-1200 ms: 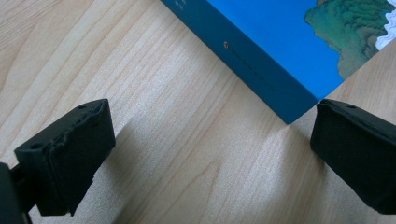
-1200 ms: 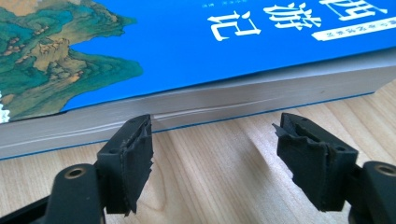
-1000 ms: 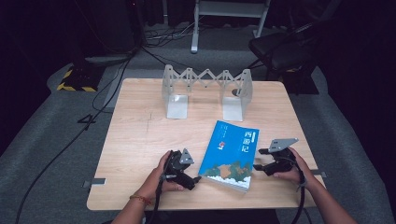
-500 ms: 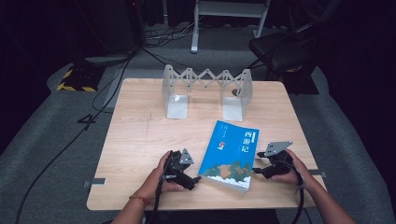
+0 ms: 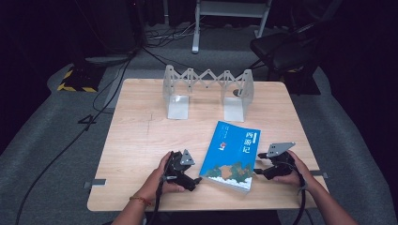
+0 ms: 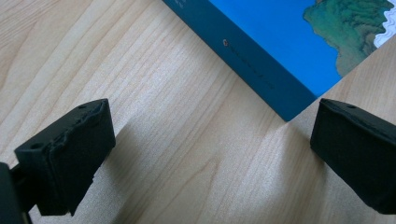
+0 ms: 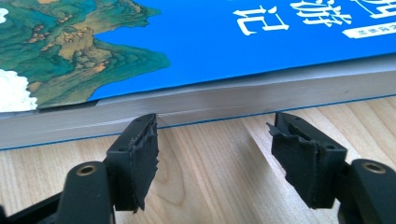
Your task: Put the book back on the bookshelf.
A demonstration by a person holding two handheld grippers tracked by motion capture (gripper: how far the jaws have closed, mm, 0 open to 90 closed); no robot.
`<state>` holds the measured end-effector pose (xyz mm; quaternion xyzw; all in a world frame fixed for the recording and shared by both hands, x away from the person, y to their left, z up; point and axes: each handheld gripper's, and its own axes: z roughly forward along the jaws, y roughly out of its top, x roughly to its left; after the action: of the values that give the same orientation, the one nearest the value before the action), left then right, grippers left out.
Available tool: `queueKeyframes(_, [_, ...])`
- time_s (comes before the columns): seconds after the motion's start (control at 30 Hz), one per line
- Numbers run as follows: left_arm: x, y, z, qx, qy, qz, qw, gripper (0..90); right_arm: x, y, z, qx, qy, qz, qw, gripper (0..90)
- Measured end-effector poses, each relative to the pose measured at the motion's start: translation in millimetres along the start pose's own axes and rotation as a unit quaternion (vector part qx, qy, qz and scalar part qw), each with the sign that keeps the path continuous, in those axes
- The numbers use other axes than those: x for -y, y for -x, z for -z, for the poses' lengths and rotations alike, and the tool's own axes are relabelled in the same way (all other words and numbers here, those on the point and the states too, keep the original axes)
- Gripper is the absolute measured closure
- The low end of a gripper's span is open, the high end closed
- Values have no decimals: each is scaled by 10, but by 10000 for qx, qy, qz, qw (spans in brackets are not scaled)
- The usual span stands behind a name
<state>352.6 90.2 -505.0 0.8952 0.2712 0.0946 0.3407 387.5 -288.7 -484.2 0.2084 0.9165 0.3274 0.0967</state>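
While the blue paperback book (image 5: 232,154) is lying flat on the wooden table (image 5: 141,136), I am flanking it, left gripper (image 5: 193,180) and right gripper (image 7: 212,156) both released; gripping its page edge likely follows.

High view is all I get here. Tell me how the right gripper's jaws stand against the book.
Observer: In the right gripper view, the right gripper is open, its jaws level with the page edge of the book, clamping nothing.
Operator: Now the left one.
Observer: The left gripper is open wide; the book's spine corner lies just ahead, between its jaws.
Operator: Report the cover near the right jaws.
Observer: The cover lifts slightly off the pages there.
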Motion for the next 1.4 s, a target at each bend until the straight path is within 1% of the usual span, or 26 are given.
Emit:
queueKeyframes(0.17, [0, 0, 0, -2, 1, 1, 10000, 4, 29, 18, -4, -117, 102, -36, 9999, 349])
queueKeyframes(0.27, [0, 0, 0, 0, 1, 2, 10000, 4, 27, 16, 6, -115, 145, -15, 9998, 350])
queueKeyframes(0.4, [0, 1, 0, -2, 2, 8, 10000, 4, 28, 23, 17, -148, 209, -63, 9997, 354])
queueKeyframes(0.53, [0, 0, 0, 0, 4, 3, 10000, 4, 29, 21, 31, -183, 267, -65, 9995, 379])
queueKeyframes(0.6, [1, 1, 0, -1, 3, 9, 10000, 4, 31, 22, 32, -191, 269, -69, 9994, 379])
queueKeyframes(0.7, [0, 1, 0, -2, 1, 8, 10000, 4, 27, 0, 21, -124, 196, 21, 9997, 380])
queueKeyframes(0.8, [0, 0, 0, -2, 1, 1, 10000, 4, 33, -11, 15, -174, 166, 67, 9997, 379])
queueKeyframes(0.93, [0, 1, 0, -2, 2, 9, 10000, 4, 32, -11, 15, -215, 163, 70, 9996, 379])
queueKeyframes(1.0, [0, 0, 0, -1, 0, 0, 10000, 4, 43, 4, 14, -268, 205, 21, 9994, 384])
queueKeyframes(1.17, [0, 0, 0, -2, 0, 0, 10000, 4, 38, -6, 20, -268, 208, 56, 9994, 399])
queueKeyframes(1.23, [0, 0, 0, -1, 1, 1, 10000, 4, 43, 0, 17, -312, 222, 41, 9993, 405])
queueKeyframes(1.4, [0, 0, 0, -1, 1, 1, 10000, 4, 51, 2, 37, -347, 362, 13, 9987, 423])
